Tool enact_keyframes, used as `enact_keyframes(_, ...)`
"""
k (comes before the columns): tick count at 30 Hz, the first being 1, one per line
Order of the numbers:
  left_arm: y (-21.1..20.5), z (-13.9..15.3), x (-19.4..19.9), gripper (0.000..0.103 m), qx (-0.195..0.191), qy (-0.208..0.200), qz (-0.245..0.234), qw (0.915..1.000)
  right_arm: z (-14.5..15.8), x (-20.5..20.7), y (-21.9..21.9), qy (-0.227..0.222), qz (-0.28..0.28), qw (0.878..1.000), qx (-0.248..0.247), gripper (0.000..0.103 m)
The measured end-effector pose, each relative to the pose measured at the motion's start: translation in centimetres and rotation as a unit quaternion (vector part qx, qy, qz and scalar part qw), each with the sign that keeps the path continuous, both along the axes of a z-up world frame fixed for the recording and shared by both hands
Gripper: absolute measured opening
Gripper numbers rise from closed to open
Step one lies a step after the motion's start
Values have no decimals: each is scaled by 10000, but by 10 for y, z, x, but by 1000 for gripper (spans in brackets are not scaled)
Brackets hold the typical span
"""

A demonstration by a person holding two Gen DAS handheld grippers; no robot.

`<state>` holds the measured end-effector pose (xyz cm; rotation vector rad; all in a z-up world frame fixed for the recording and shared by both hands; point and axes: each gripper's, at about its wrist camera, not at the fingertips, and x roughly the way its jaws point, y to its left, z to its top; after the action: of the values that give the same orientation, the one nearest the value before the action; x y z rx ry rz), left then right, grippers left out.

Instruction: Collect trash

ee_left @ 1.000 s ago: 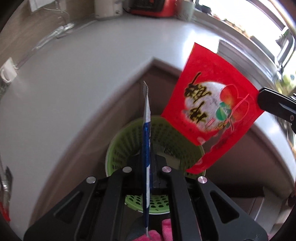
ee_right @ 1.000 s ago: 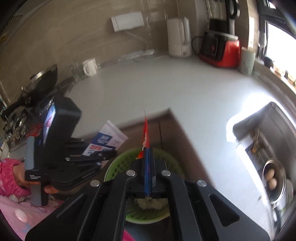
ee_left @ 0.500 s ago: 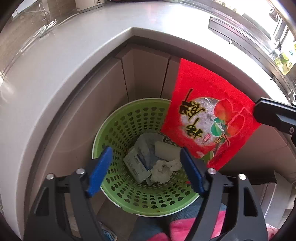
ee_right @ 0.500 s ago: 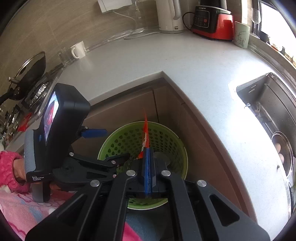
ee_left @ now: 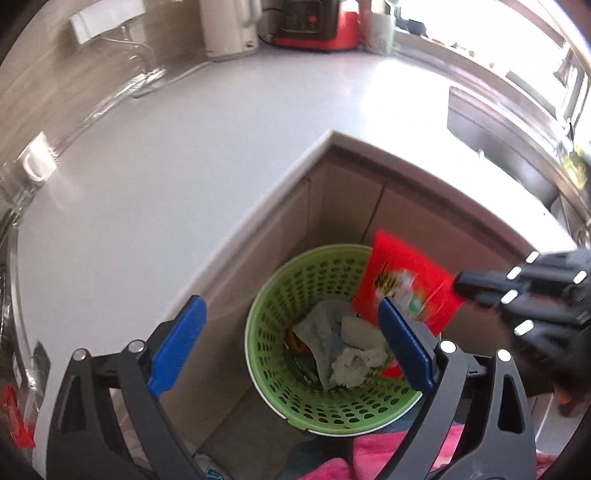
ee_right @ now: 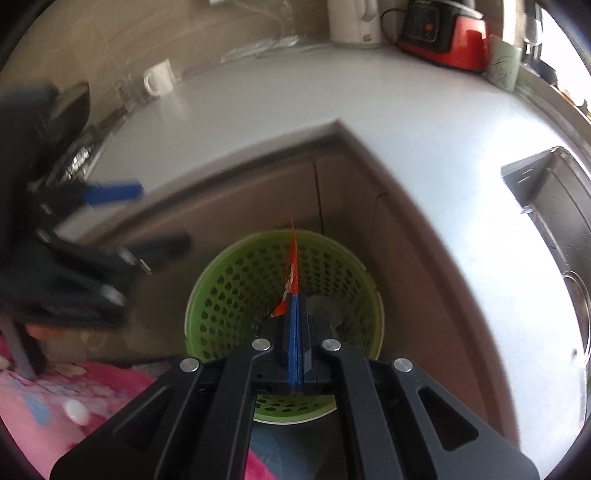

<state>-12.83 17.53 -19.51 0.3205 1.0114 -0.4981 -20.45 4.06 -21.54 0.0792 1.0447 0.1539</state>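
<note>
A green perforated basket (ee_left: 255, 314) stands on the floor in the inner corner of the counter. It holds a blue-white packet (ee_left: 321, 332) and a crumpled tissue (ee_left: 352, 365). My left gripper (ee_left: 291, 339) hangs above the basket's left side, its jaws opening, with nothing between the blue pads (ee_left: 177, 347). My right gripper (ee_left: 480, 288) comes in from the right, shut on a red snack packet (ee_left: 406, 284) that dangles over the basket's right rim. In the right wrist view this packet (ee_right: 293, 258) is edge-on, pinched in the right gripper (ee_right: 295, 301) over the basket (ee_right: 236, 280). The left gripper (ee_right: 110, 240) is a blur there.
The white L-shaped counter (ee_left: 184, 155) wraps around the basket, with brown cabinet doors (ee_left: 343, 206) behind it. A kettle (ee_left: 229, 26), a red appliance (ee_left: 317, 26) and a mug (ee_left: 37, 166) stand at the back. A sink (ee_right: 554, 206) lies to the right. Pink clothing (ee_left: 388, 450) sits below.
My left gripper opened and let go of the blue-white packet, which now lies in the basket, then drew back upward. My right gripper sank with the red packet toward the basket.
</note>
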Motion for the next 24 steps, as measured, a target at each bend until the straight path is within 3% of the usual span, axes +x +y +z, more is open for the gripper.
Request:
enact_keyframes(1,2,3,1,90,-20,-32,47,10000,-6,3,2,37,18,10000,16,6)
enact_keyframes(3,4,7,2,90,-12,-95,100,9999,-17,9,3,224,34,9997,113,40)
enact_keyframes(4,5,8,3,90,-6,-127,130,9998,-21,11,4,284,15,9995,119,68)
enact_keyframes(5,5,10,3,90,-6,-140,140,9998,-24,12,6,263,-45,9996,38,75)
enact_keyframes(9,6,12,4,91,26,-149,166,9997,-25,17,10,308,-38,9995,-20,79)
enact_keyframes(11,5,12,3,91,25,-138,151,9998,-20,17,9,248,-118,9996,14,87)
enact_keyframes(17,0,23,6,95,-8,-231,191,9996,15,21,-6,45,-637,9977,-203,97)
enact_keyframes(20,1,47,16,95,-238,-351,283,9987,44,25,-14,-186,-742,9957,-530,101)
enact_keyframes(24,-2,98,32,95,-400,-927,423,9940,97,43,-23,-682,-910,9888,-965,101)
